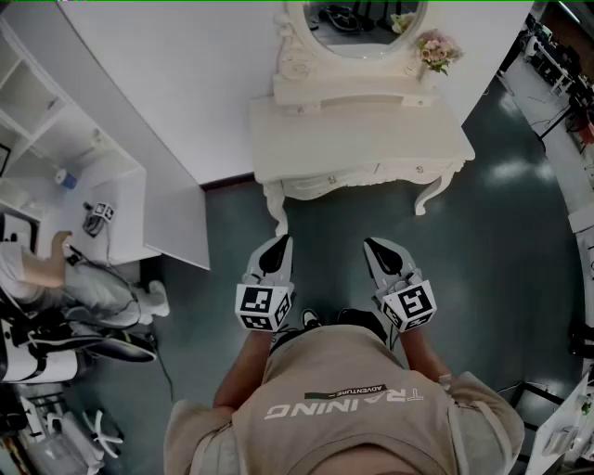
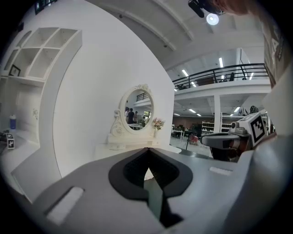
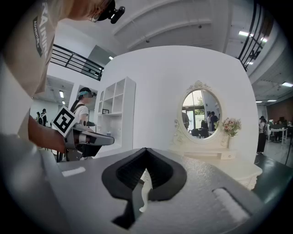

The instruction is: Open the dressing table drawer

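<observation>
The cream dressing table (image 1: pixel 353 139) stands against the white wall, some way ahead of both grippers. Its oval mirror (image 1: pixel 364 20) is on top, and the drawer front (image 1: pixel 371 173) under the tabletop sits flush, with small knobs. My left gripper (image 1: pixel 283 239) and right gripper (image 1: pixel 369 243) are held side by side above the dark floor, pointing at the table and short of it. Both are shut, tips meeting, with nothing between them. The left gripper view shows the table (image 2: pixel 120 147) beyond the closed tips (image 2: pixel 147 148). In the right gripper view the table (image 3: pixel 224 161) lies beyond them (image 3: pixel 145 149).
A pink flower bunch (image 1: pixel 436 48) stands at the table's right rear corner. A white shelf unit (image 1: pixel 102 186) runs along the left wall, with a seated person (image 1: pixel 65 274) beside it. Dark floor (image 1: pixel 353 232) lies between me and the table's curved legs (image 1: pixel 276 215).
</observation>
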